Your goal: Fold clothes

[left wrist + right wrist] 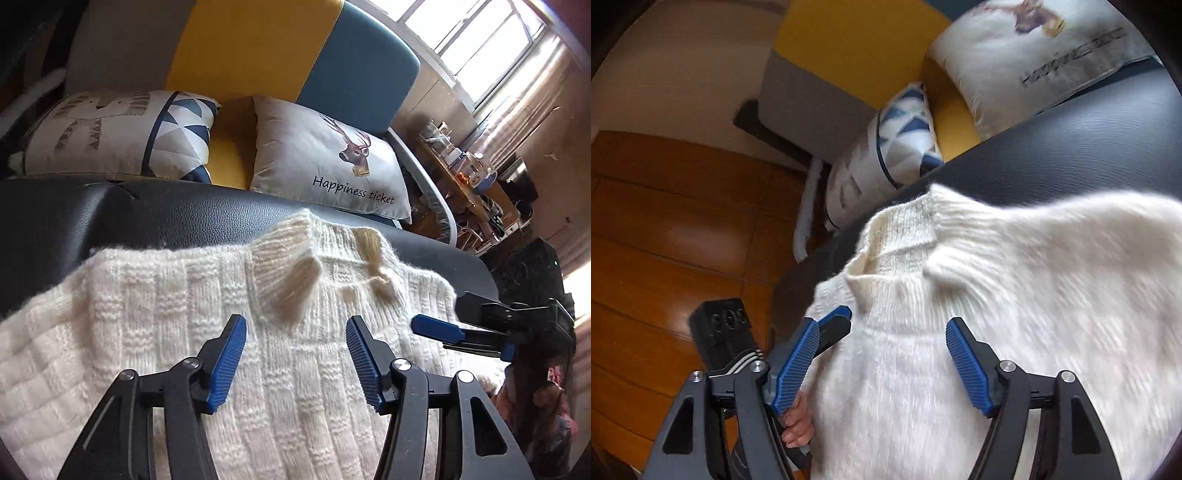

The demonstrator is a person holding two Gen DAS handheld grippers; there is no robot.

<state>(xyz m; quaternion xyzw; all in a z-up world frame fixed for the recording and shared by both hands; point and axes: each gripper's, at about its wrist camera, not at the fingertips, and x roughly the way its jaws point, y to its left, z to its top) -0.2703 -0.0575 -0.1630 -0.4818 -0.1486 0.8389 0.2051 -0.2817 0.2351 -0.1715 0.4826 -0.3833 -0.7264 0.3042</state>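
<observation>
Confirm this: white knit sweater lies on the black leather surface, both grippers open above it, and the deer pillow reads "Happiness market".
Wrong on the text only. In the left wrist view the deer pillow reads "Happiness ticket", not "market". The rest stands.

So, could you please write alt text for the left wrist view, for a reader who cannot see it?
The open left gripper hovers over a white knitted sweater spread on a black leather surface, its collar just ahead of the blue fingertips. The right gripper reaches in from the right. Behind lie two printed cushions, one reading "Happiness ticket".
</observation>
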